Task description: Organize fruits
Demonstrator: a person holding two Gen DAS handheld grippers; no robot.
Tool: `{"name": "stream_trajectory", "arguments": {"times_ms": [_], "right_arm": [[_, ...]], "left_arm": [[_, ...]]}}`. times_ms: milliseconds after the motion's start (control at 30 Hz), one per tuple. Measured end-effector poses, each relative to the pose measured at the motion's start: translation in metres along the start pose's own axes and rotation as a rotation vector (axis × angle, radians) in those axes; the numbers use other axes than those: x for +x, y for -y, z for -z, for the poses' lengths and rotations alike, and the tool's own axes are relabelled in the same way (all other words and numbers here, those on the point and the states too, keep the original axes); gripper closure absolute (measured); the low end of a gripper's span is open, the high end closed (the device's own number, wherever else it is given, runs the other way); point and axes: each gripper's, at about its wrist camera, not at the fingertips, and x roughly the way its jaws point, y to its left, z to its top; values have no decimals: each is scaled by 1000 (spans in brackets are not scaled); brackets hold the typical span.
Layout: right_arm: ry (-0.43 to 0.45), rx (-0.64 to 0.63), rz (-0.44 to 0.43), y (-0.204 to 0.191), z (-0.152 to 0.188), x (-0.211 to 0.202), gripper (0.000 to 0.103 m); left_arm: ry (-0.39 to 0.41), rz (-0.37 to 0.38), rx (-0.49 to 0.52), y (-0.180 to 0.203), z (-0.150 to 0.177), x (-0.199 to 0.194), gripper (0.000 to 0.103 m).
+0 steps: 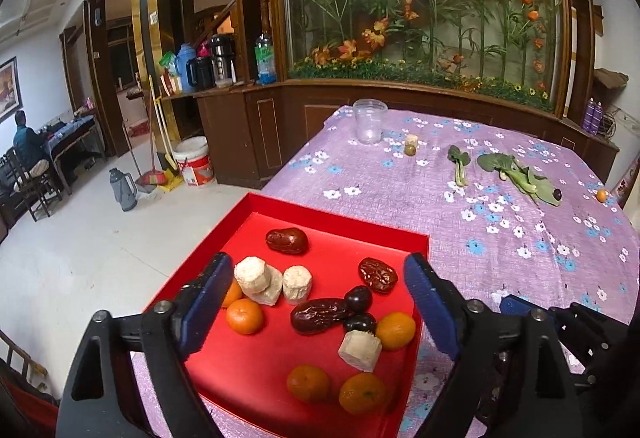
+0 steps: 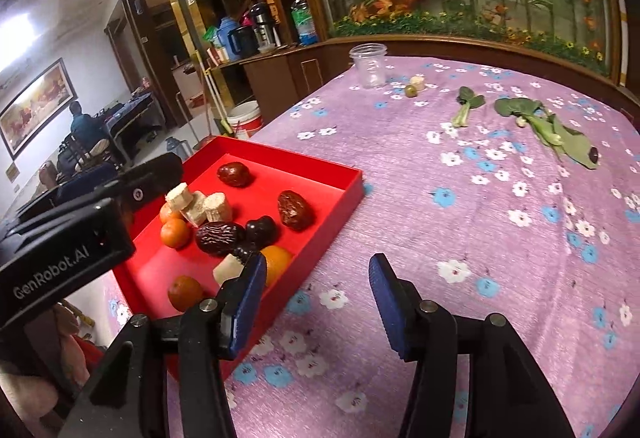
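A red tray (image 1: 344, 226) (image 2: 320, 206) sits at the table's near left corner. It holds several small oranges (image 1: 245, 316), dark red dates (image 1: 287, 240) (image 2: 295, 209), dark grapes (image 1: 358, 298) and pale cut chunks (image 1: 297, 284) (image 2: 218, 207). My left gripper (image 1: 318, 298) hangs open above the tray with nothing between its fingers. My right gripper (image 2: 318, 292) is open over the tablecloth just right of the tray, empty. On the far cloth lie a green olive-like fruit (image 1: 409, 149) (image 2: 410, 91), a pale chunk (image 1: 411, 140), a dark grape (image 1: 557, 193) (image 2: 593, 154) on a leaf, and an orange (image 1: 601, 195).
A clear plastic jar (image 1: 369, 121) (image 2: 370, 65) stands at the table's far side. Green leafy stalks (image 1: 459, 164) (image 2: 536, 120) lie on the purple flowered cloth (image 1: 460, 238). The left gripper's black body (image 2: 68, 234) shows in the right wrist view. The table edge drops to the floor on the left.
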Motion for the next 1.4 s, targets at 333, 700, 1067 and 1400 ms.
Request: {"name": "stream_trajectory", "arguments": {"times_ms": [333, 700, 1067, 1400], "right_arm": [[23, -40, 8, -9, 9, -10, 40], [23, -128, 68, -28, 25, -11, 20], [-20, -148, 72, -36, 35, 0, 18], [-31, -146, 75, -38, 36, 3, 18]], "left_arm": [[161, -166, -44, 0, 0, -37, 1], [69, -143, -110, -13, 12, -29, 0], [-31, -132, -174, -29, 29, -10, 0], [-79, -116, -174, -28, 36, 3, 0]]}}
